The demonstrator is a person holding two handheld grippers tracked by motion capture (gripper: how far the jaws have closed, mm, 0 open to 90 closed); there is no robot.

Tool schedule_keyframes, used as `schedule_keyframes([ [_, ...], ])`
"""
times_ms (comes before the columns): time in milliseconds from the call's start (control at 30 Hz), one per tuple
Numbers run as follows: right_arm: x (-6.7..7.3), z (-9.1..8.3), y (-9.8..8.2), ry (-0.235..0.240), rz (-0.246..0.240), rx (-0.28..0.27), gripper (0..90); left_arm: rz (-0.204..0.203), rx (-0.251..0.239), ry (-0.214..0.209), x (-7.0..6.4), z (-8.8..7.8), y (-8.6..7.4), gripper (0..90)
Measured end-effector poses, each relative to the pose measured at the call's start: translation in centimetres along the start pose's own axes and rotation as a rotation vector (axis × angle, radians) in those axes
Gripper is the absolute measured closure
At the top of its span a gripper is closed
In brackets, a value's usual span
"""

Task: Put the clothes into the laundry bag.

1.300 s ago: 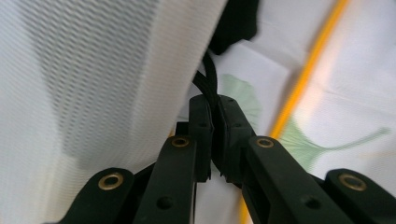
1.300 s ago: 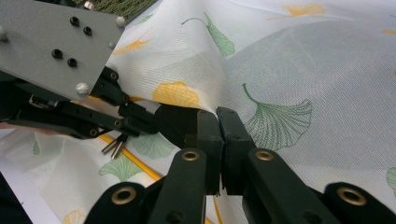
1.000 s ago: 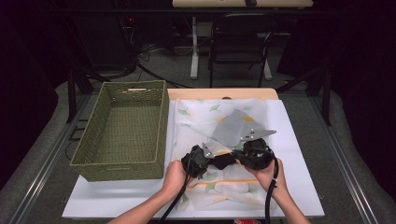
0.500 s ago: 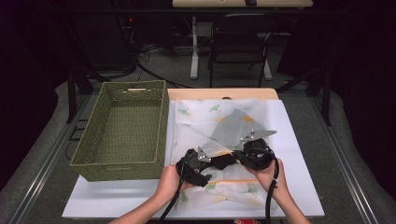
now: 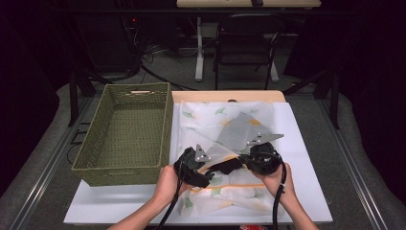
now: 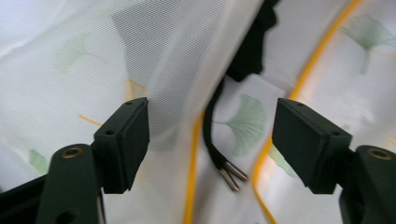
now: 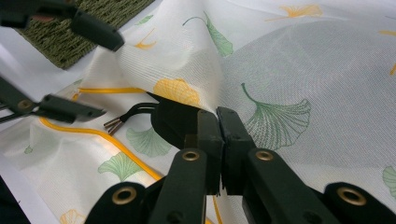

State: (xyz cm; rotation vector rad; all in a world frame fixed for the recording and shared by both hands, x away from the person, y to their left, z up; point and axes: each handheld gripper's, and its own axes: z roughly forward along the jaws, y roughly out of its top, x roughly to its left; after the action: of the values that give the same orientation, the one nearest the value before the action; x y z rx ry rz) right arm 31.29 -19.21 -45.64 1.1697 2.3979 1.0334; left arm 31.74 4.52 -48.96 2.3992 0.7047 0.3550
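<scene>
Right gripper (image 7: 218, 122) is clamped on a fold of the white mesh bag (image 5: 225, 143) printed with ginkgo leaves, which lies mid-table on the white board (image 5: 306, 158); left gripper (image 6: 210, 140) has just been opening, jaws wide, nothing between the pads, over the yellow trim (image 6: 194, 154) and black drawstring (image 6: 212, 135). Judged step: regrip mid-fold; next, the left needs a fresh bite on a fabric edge. Green wicker basket (image 5: 129, 129) stands just left; no readable writing.

Lighting: table (image 5: 306, 191) brightly lit from above; surrounding room dark, near black. Shadows: soft, short. Glare: white fabric (image 6: 60, 60) near overexposed in the left gripper view. Focus: high view soft and grainy; gripper views blurred up close at the bottom edges.
</scene>
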Motion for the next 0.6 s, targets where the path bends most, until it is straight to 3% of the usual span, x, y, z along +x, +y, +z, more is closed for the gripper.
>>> schedule_keyframes([
  [133,0.0,0.1,0.0,0.002,0.006,0.0,88.8,-0.04,0.004,0.028,0.6,1.4,0.2,21.4],
  [367,-0.1,0.1,-0.1,0.006,0.005,0.001,88.8,-0.047,0.015,0.024,1.0,2.7,0.4,9.1],
  [433,-0.1,0.1,-0.1,0.006,0.007,0.0,88.8,-0.045,0.011,0.013,1.0,2.8,0.4,19.0],
  [500,-0.1,0.0,-0.1,0.005,0.01,0.001,88.8,-0.031,0.005,0.002,1.1,2.9,0.3,40.3],
  [600,-0.1,0.0,-0.1,0.006,0.01,0.001,88.7,-0.036,-0.014,0.01,1.1,2.9,0.3,46.9],
])
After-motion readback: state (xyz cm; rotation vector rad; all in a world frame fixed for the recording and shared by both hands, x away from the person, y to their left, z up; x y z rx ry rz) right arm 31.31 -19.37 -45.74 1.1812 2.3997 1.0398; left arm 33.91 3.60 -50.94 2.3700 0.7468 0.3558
